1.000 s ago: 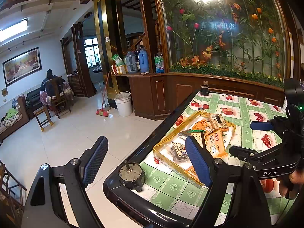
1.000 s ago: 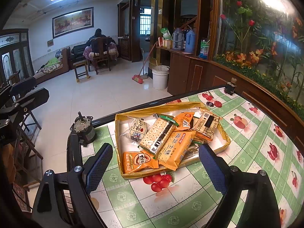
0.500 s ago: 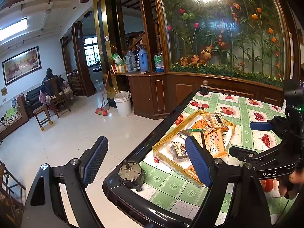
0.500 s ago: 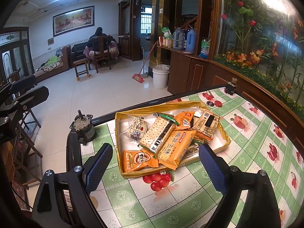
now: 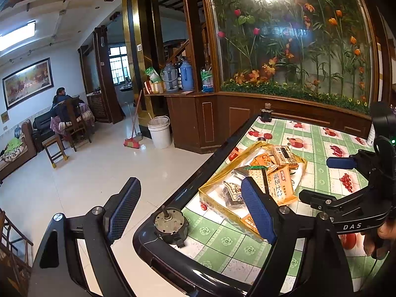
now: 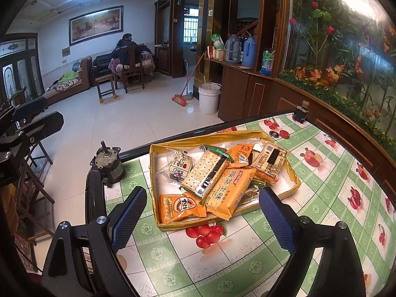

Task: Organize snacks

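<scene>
We've got the left gripper (image 5: 190, 210) spread wide with nothing in it, off the table (image 6: 247, 259) corner by a small motor (image 6: 109, 164); right gripper (image 6: 203, 222) also wide and empty, just short of the yellow tray (image 6: 295, 182) of snack packets (image 6: 231, 190)

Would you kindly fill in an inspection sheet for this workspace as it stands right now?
Surface: green-checked fruit-print tablecloth on a black-rimmed table.
Job's things: shallow yellow cardboard tray heaped with snack packets: orange packets, a clear cracker pack, a white bun wrapper.
Clutter: grey metal motor at the table corner; small dark bottle at the far edge.
Grippers: left gripper and right gripper both open, holding nothing, short of the tray.
Cables: nothing seen.
Surroundings: white bucket, broom, flasks on a wooden counter, a seated person beyond.
</scene>
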